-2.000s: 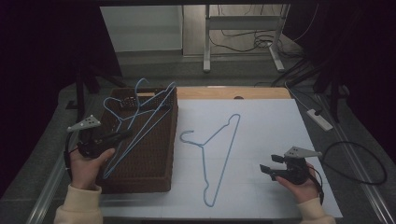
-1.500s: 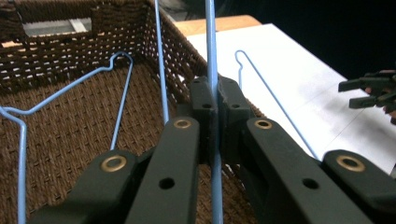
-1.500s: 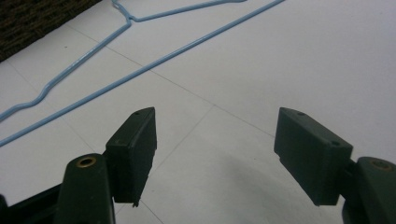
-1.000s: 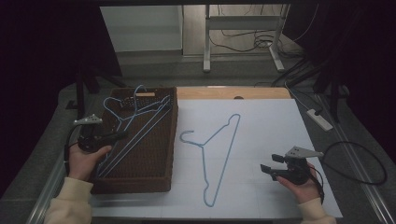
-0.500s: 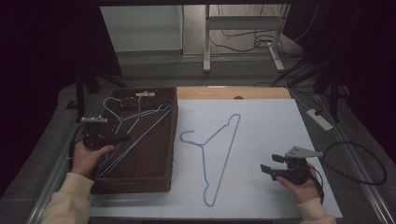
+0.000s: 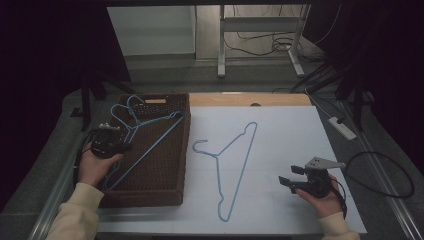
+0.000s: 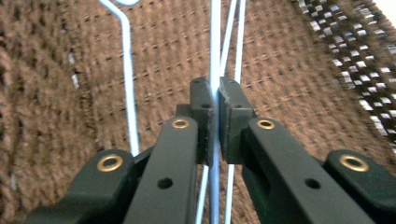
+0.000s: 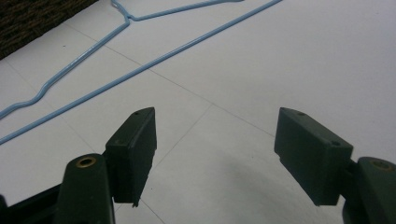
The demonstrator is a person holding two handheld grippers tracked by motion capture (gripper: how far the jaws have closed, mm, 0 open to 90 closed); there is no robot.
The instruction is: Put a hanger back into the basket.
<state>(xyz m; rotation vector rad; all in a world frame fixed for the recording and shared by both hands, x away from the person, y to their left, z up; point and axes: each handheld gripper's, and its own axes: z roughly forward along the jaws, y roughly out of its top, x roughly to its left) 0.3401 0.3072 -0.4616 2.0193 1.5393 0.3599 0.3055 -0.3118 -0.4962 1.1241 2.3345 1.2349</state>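
Blue hanger wire [image 7: 214, 56] pinched in left claw [image 7: 215, 100], seen close; right claw [image 8: 215, 154] wide.

Left gripper [image 6: 116, 145] jaws: hidden in the high view by the hand [image 6: 95, 165].
Hangers in basket [image 6: 150, 145]: wires overlap; the count appears to be two, uncertain.
Gripped wire [image 7: 215, 60]: both ends cut off.
Table hanger [image 8: 140, 60]: partly cut off in the right gripper view.

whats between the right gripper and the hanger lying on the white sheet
Nothing: bare white sheet separates the right gripper from the blue hanger, seen in the high view.
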